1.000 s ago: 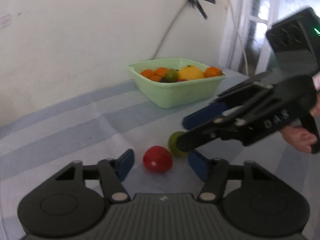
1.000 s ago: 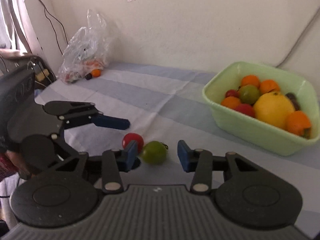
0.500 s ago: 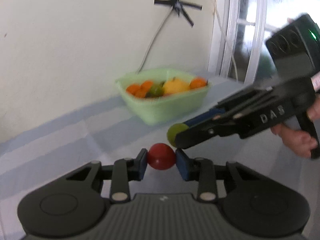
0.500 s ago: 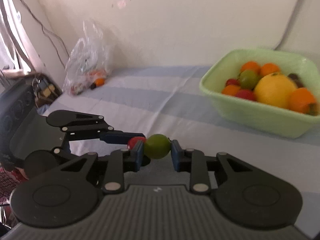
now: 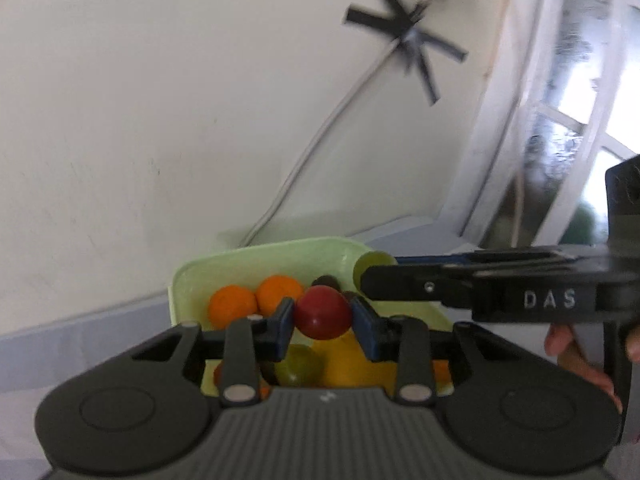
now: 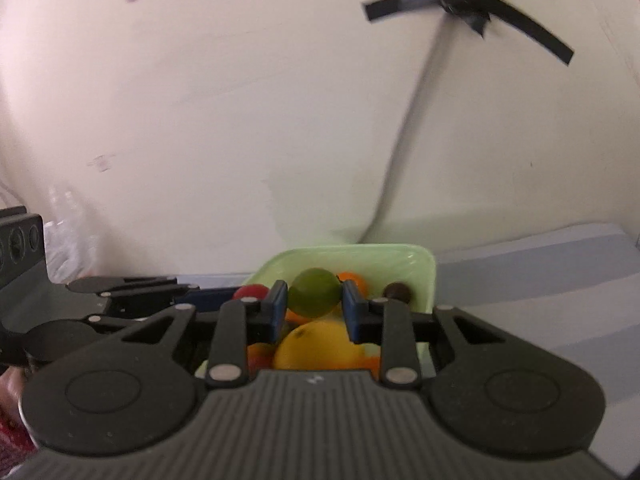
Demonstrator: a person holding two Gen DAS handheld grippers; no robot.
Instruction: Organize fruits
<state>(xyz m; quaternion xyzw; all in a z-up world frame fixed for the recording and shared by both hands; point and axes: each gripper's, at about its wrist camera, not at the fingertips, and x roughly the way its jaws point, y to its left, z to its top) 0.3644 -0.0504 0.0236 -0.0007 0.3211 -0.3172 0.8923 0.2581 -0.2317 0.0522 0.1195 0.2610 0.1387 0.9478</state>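
Only one marking can be read — the pale letters "DAS" on the black side of the right gripper [image 5: 370,270].

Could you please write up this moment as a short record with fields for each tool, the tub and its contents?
left tool: shut on red fruit, held over the tub
right tool: shut on green fruit, also over the tub
tub: pale green, beside the wall
tub contents: oranges, a large yellow fruit, a small dark fruit
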